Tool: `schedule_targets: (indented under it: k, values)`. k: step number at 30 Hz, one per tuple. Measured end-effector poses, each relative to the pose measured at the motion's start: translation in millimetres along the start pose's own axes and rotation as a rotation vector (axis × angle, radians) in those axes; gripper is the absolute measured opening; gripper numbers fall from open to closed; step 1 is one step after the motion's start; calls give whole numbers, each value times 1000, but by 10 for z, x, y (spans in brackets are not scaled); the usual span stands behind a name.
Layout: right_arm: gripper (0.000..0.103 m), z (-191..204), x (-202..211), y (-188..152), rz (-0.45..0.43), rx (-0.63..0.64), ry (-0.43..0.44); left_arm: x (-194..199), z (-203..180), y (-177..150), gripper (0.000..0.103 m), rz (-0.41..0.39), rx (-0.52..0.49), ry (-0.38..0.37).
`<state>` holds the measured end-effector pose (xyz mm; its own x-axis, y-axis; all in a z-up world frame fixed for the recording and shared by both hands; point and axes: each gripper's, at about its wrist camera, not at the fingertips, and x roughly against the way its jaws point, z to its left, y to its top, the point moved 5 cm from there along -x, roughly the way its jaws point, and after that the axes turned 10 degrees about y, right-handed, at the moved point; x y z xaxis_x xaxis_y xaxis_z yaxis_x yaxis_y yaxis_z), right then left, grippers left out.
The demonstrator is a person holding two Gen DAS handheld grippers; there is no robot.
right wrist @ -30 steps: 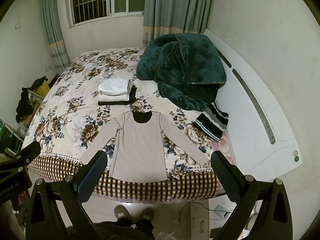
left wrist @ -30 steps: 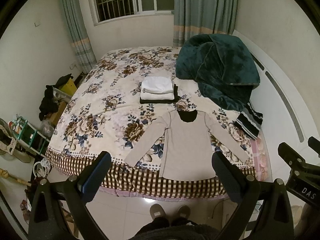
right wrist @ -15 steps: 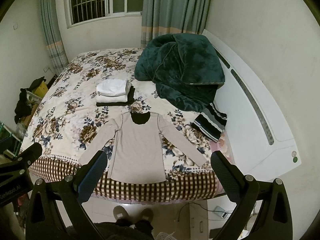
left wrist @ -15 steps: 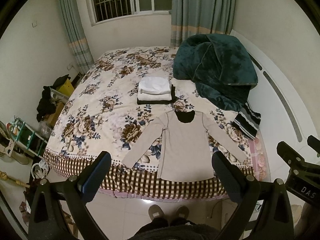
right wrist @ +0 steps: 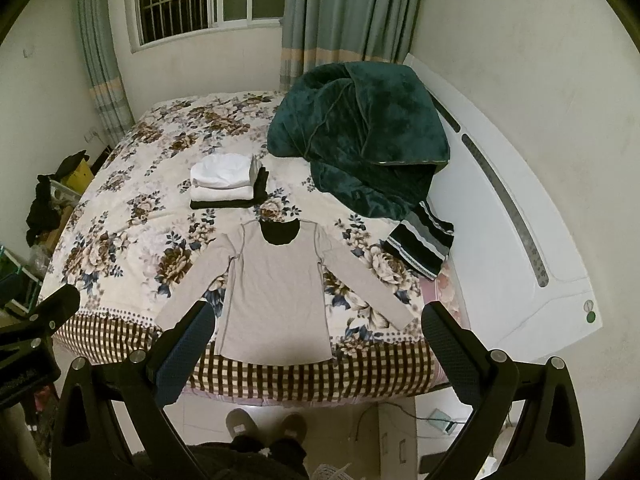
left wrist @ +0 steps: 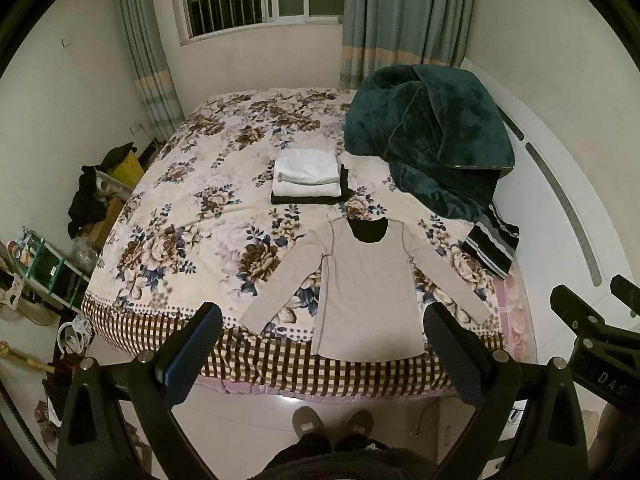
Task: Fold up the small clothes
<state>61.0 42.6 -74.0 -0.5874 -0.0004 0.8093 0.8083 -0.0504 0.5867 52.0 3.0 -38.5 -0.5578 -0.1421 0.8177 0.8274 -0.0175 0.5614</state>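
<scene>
A beige long-sleeved shirt (left wrist: 366, 288) lies flat, face up, sleeves spread, at the near edge of the floral bed (left wrist: 192, 216); it also shows in the right wrist view (right wrist: 276, 292). A stack of folded white and black clothes (left wrist: 308, 178) sits behind it, also in the right wrist view (right wrist: 226, 182). My left gripper (left wrist: 322, 336) is open and empty, held high above the bed's near edge. My right gripper (right wrist: 316, 332) is open and empty, likewise held back from the shirt.
A dark green blanket (left wrist: 432, 140) is heaped at the bed's right, with a striped black garment (left wrist: 492, 244) below it. The white headboard (right wrist: 512, 216) runs along the right. Clutter and shelves (left wrist: 48, 256) stand left of the bed. My feet (left wrist: 332, 424) stand on the tiled floor.
Both views have drifted slightly back and left; the shirt and bed sit a little lower and smaller. Nothing on the bed has moved.
</scene>
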Motion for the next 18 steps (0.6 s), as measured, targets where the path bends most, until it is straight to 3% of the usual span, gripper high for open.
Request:
schedule_targets:
  k: [5,9,12,14,18]
  values:
    - [103,-12,-158,-6,15,-23,-15,-146,67,21,103,13,6,-10]
    - [103,-335,-563,-63,56,-143,-76,-453,149,143,103,-51,61,2]
    - [103,-979,-1113,-323,92,-291,-192,-914,87,236,103,-93,37,68]
    - [103,-1437,-1547,-567,123,-389,-240,-1300,-19,276,103,-73,22,98]
    - [103,-2379,-2578,-1156,196,-601,-246,-2251,-274,271,103,-32,61,146]
